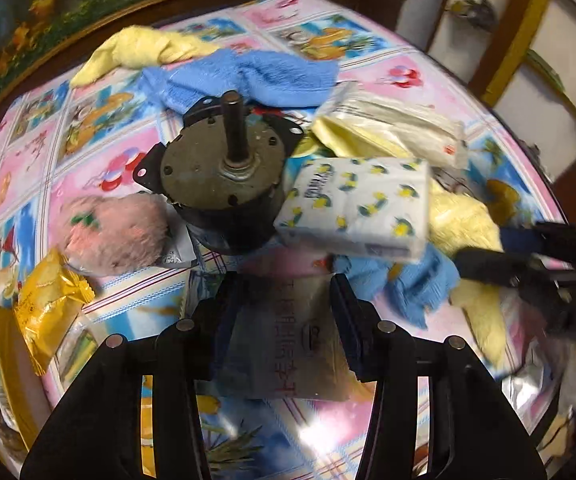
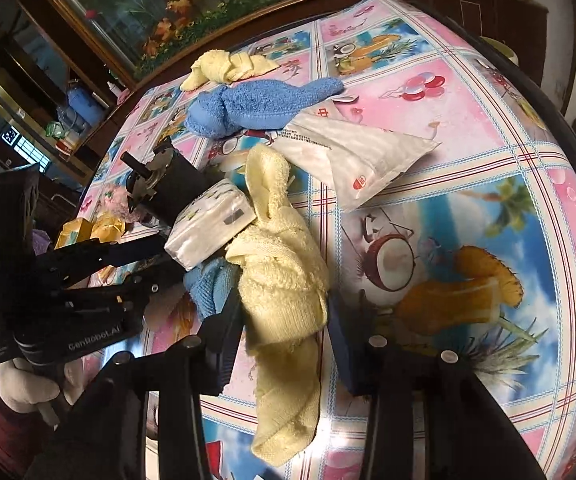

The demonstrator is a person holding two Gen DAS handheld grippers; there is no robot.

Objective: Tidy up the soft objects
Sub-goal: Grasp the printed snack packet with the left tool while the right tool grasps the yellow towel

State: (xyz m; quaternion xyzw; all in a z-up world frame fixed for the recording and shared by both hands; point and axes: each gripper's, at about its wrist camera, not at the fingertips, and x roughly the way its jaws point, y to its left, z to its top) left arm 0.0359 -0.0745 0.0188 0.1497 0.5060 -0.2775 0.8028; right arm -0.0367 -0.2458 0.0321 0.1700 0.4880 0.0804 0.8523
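My left gripper (image 1: 288,296) is shut on a flat pinkish plastic packet (image 1: 288,340) with red print, held just in front of a dark metal motor (image 1: 224,176). My right gripper (image 2: 284,320) is shut on a pale yellow towel (image 2: 284,272) that lies crumpled on the table, one finger on each side of its middle. A lemon-print tissue pack (image 1: 355,208) leans against the motor and the yellow towel. A small blue cloth (image 2: 208,284) sits under that pack. Farther back lie a blue towel (image 2: 264,104) and a second yellow towel (image 2: 224,66).
A pink plush toy (image 1: 112,232) and gold snack packets (image 1: 48,308) lie left of the motor. A white plastic bag (image 2: 359,152) rests behind the yellow towel. The table's cartoon-print cloth (image 2: 467,208) is bare to the right. Cabinets stand beyond the far edge.
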